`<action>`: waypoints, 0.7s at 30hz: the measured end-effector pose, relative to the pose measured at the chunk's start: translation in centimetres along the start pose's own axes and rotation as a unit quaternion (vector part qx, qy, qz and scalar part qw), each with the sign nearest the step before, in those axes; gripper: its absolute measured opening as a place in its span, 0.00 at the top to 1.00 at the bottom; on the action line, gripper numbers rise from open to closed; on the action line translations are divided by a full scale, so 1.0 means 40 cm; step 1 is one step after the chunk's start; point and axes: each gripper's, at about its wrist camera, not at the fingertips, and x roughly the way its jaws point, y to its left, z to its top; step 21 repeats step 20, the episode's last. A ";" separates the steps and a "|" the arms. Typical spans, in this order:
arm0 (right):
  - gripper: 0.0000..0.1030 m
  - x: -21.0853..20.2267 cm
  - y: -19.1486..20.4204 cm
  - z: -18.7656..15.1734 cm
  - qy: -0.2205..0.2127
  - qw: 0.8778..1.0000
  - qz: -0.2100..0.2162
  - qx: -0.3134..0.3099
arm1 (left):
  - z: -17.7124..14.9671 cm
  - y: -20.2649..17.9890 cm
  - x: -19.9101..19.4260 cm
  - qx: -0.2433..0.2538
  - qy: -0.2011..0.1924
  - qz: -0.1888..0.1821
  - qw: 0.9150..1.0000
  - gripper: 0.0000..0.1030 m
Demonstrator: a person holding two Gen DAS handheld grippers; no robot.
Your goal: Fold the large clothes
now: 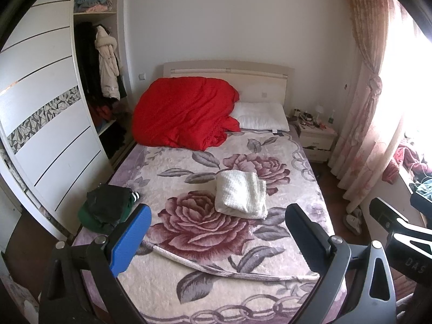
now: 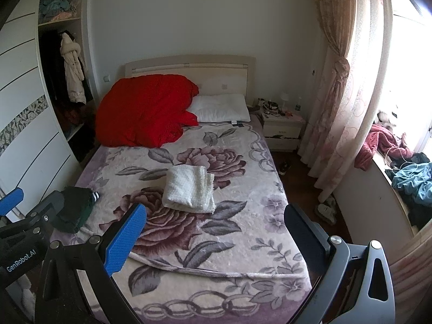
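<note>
A folded white fluffy garment [image 1: 241, 193] [image 2: 189, 189] lies in the middle of the bed, on the floral blanket [image 1: 205, 278] [image 2: 229, 245]. A dark green garment [image 1: 106, 208] [image 2: 74, 210] lies bunched at the bed's left edge. My left gripper [image 1: 218, 239] hangs open above the bed's foot with nothing between its fingers. My right gripper [image 2: 216, 239] is open too, held level with it and well short of the white garment. The left gripper's body shows at the left of the right wrist view, and the right one's at the right of the left wrist view.
A red quilt [image 1: 183, 113] [image 2: 145, 110] and a white pillow [image 1: 260, 116] [image 2: 220, 108] lie at the headboard. An open wardrobe [image 1: 100, 62] stands to the left, a nightstand [image 2: 282, 129] and curtain [image 2: 337, 94] to the right. Clothes pile on the window sill [image 2: 405, 172]. Slippers [image 2: 326, 210] lie on the floor.
</note>
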 end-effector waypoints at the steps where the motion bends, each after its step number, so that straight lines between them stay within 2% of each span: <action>1: 0.00 -0.001 0.000 0.000 0.000 1.000 0.000 0.000 | -0.003 0.002 0.001 -0.001 0.000 -0.001 1.000 0.02; 8: 0.00 0.013 0.014 0.028 -0.003 1.000 0.001 -0.004 | -0.003 -0.003 -0.002 -0.001 -0.001 0.001 1.000 0.02; 21: 0.00 -0.029 0.020 -0.019 -0.003 1.000 -0.012 0.006 | 0.001 -0.009 -0.016 -0.004 -0.002 0.009 1.000 0.02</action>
